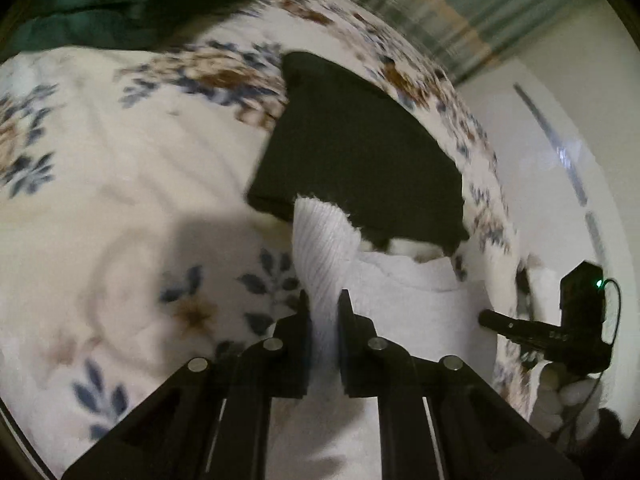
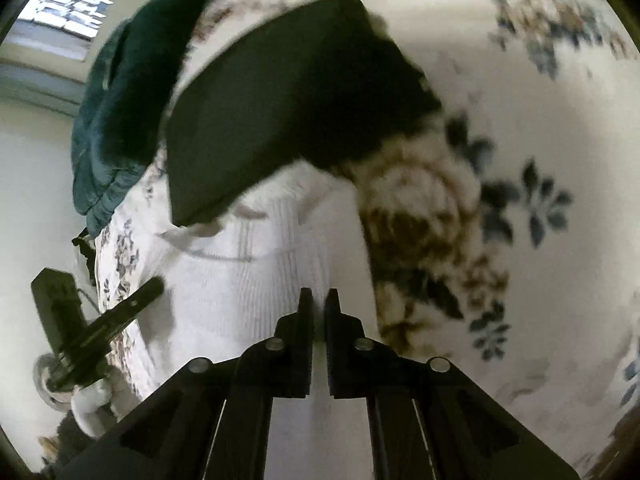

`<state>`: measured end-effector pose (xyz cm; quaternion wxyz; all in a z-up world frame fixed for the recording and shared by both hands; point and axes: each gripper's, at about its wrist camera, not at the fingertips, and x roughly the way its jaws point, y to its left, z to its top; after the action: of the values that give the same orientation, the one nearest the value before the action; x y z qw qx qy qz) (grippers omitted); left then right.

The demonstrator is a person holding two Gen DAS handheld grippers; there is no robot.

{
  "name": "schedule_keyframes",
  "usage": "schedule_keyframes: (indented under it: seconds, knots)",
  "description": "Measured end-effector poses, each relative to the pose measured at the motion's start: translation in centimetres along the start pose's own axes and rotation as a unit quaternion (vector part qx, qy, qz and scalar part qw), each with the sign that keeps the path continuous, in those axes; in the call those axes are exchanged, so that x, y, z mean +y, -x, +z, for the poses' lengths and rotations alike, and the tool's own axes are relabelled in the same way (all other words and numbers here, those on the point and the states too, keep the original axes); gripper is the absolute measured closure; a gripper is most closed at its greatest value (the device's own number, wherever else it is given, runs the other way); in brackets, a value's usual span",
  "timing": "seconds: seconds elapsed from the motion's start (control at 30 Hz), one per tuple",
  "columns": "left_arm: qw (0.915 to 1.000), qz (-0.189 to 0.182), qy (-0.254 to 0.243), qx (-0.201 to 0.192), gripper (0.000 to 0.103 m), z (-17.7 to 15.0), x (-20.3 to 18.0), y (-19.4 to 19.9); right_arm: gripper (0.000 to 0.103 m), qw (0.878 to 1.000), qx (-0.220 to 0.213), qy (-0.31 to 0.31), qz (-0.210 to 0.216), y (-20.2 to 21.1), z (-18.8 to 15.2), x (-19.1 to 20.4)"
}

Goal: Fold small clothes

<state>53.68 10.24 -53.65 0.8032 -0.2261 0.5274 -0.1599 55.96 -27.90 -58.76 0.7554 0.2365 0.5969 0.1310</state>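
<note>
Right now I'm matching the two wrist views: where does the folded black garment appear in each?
Left wrist view: the folded black garment lies upper centre, beyond the white ribbed garment pinched in the left tongs.
Right wrist view: it fills the upper centre-left, above the right tongs.
Shared landmark: the dark green cushion behind it.

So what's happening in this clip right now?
A person with a gripper in each hand is folding a white ribbed garment on a floral bedspread. The left gripper is shut on a raised flap of it, and the right gripper pinches another part. A folded dark garment lies just beyond, partly over the white one, with a green pillow farther back.
</note>
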Motion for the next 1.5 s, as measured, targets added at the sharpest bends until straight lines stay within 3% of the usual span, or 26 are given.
schedule_keyframes:
  seconds: [0.13, 0.23, 0.4, 0.47, 0.57, 0.63, 0.7, 0.8, 0.9, 0.97, 1.07, 1.1, 1.13, 1.2, 1.23, 1.3, 1.37, 1.43, 1.47, 1.5]
  knots:
    - [0.9981, 0.012, 0.059, 0.016, 0.095, 0.6, 3.5, -1.4, 0.099, 1.0, -0.005, 0.019, -0.011, -0.5, 2.6, 0.9]
    - [0.9968, 0.022, 0.069, 0.034, 0.095, 1.7, 4.3, -4.3, 0.099, 0.999, 0.002, 0.009, -0.035, -2.9, 5.0, 0.4]
    - [0.9925, -0.004, 0.099, 0.071, 0.09, 1.2, 5.8, -6.4, 0.099, 0.995, 0.061, 0.009, -0.083, -8.2, 6.3, -1.0]
    - [0.9904, -0.038, 0.114, 0.068, 0.082, 0.8, 6.2, -5.2, 0.098, 0.996, 0.065, -0.003, -0.066, -8.1, 6.3, -1.1]
    - [0.9863, -0.064, 0.139, 0.061, 0.061, -0.2, 7.2, -2.8, 0.088, 0.996, 0.088, -0.035, 0.008, -6.8, 5.6, -1.8]
    - [0.9858, -0.068, 0.144, 0.053, 0.059, -0.9, 7.5, -1.1, 0.065, 0.995, 0.079, -0.05, 0.034, -5.4, 4.7, -2.7]
    - [0.9853, -0.069, 0.147, 0.053, 0.059, -2.4, 7.6, 0.7, 0.053, 0.993, 0.08, -0.076, 0.044, -4.2, 3.2, -4.0]
    - [0.9878, -0.05, 0.136, 0.057, 0.059, -6.0, 7.6, 3.3, 0.053, 0.987, 0.094, -0.103, 0.078, -2.6, -0.5, -5.5]
    - [0.9842, -0.029, 0.164, 0.062, 0.059, -10.5, 8.3, 5.2, 0.053, 0.981, 0.108, -0.122, 0.1, -0.9, -5.8, -6.7]
    - [0.9722, -0.038, 0.22, 0.071, 0.059, -14.2, 9.4, 5.9, 0.053, 0.98, 0.117, -0.126, 0.1, 0.0, -9.4, -6.7]
    - [0.9198, -0.102, 0.374, 0.063, 0.059, -20.6, 11.3, 5.8, 0.053, 0.97, 0.134, -0.177, 0.097, 0.4, -14.8, -8.1]
    - [0.9021, -0.122, 0.41, 0.056, 0.059, -22.0, 11.5, 5.5, 0.053, 0.961, 0.136, -0.211, 0.114, 0.3, -16.7, -8.7]
    - [0.8741, -0.155, 0.458, 0.047, 0.059, -24.0, 11.6, 4.7, 0.053, 0.954, 0.132, -0.236, 0.129, 0.2, -18.0, -9.2]
    - [0.8411, -0.204, 0.5, 0.037, 0.059, -25.5, 11.0, 2.8, 0.053, 0.937, 0.113, -0.283, 0.17, 0.0, -20.2, -9.9]
    - [0.8377, -0.214, 0.501, 0.033, 0.059, -25.4, 10.6, 1.8, 0.053, 0.928, 0.104, -0.302, 0.191, -0.4, -21.1, -10.0]
    - [0.8396, -0.227, 0.493, 0.024, 0.059, -24.7, 9.8, 0.3, 0.052, 0.913, 0.091, -0.333, 0.216, -1.7, -22.4, -10.1]
    - [0.8307, -0.242, 0.501, 0.009, 0.059, -23.5, 9.4, -1.5, 0.04, 0.902, 0.085, -0.35, 0.24, -3.6, -22.8, -9.6]
    - [0.8256, -0.242, 0.51, -0.011, 0.059, -22.7, 9.8, -1.6, 0.036, 0.888, 0.068, -0.373, 0.26, -5.1, -22.9, -9.2]
    - [0.8251, -0.241, 0.51, -0.032, 0.061, -22.0, 9.9, -1.5, 0.035, 0.884, 0.059, -0.378, 0.268, -5.5, -22.8, -8.8]
    - [0.8338, -0.232, 0.499, -0.044, 0.061, -21.2, 9.8, -1.1, 0.035, 0.884, 0.046, -0.383, 0.264, -5.9, -22.5, -8.3]
